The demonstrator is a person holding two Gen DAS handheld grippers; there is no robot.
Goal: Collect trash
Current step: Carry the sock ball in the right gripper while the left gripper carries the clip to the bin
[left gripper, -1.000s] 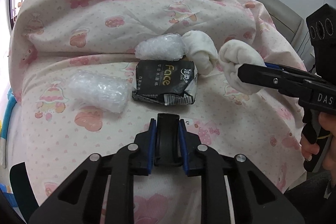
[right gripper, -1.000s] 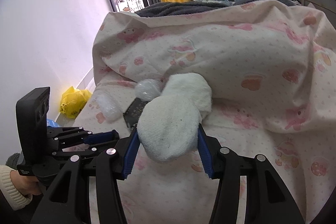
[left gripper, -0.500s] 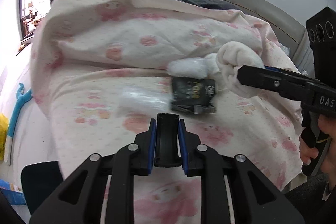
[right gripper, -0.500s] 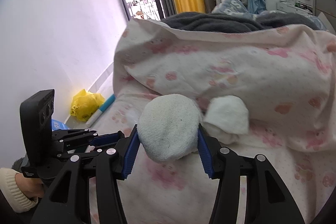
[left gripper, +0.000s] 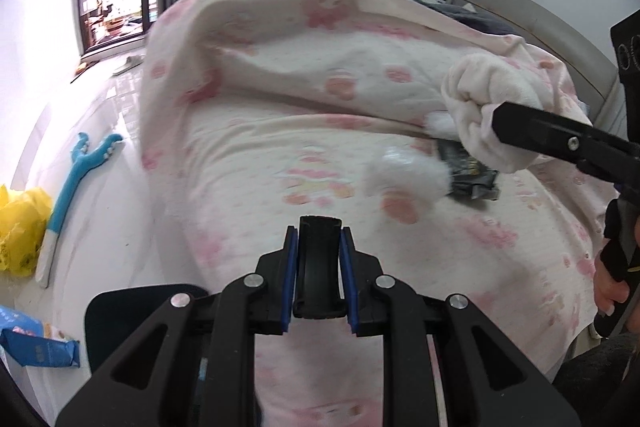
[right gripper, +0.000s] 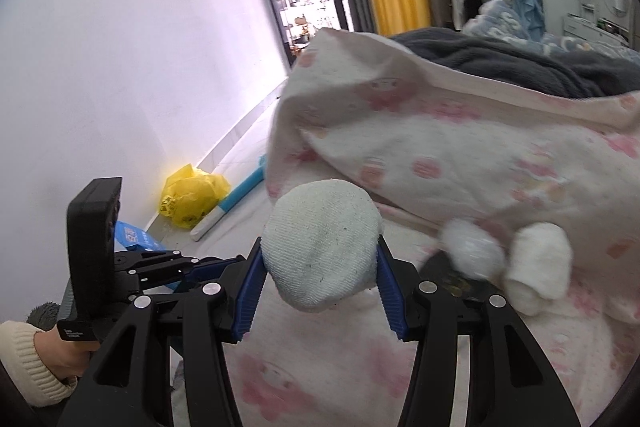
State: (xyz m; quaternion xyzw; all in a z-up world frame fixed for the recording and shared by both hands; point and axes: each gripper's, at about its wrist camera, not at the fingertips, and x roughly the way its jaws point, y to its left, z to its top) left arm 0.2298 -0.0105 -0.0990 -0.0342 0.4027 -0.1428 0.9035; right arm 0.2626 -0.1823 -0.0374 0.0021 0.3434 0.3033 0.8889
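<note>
Both sets of fingers are clenched: the right gripper (right gripper: 320,281) squeezes a rolled white sock (right gripper: 322,245) between its blue pads, and the left gripper (left gripper: 319,259) is clamped on a black strip (left gripper: 319,263). Each tool tilts downward over the pink-patterned quilt (left gripper: 280,131), which ends at a pale floor (left gripper: 100,147) with open room alongside. Only the left view shows the black wrapper (left gripper: 472,173) and clear plastic wad (left gripper: 404,171) clearly; the right view alone shows a cream-sleeved hand (right gripper: 44,359). A yellow bag (right gripper: 192,193) sits by the wall.
</note>
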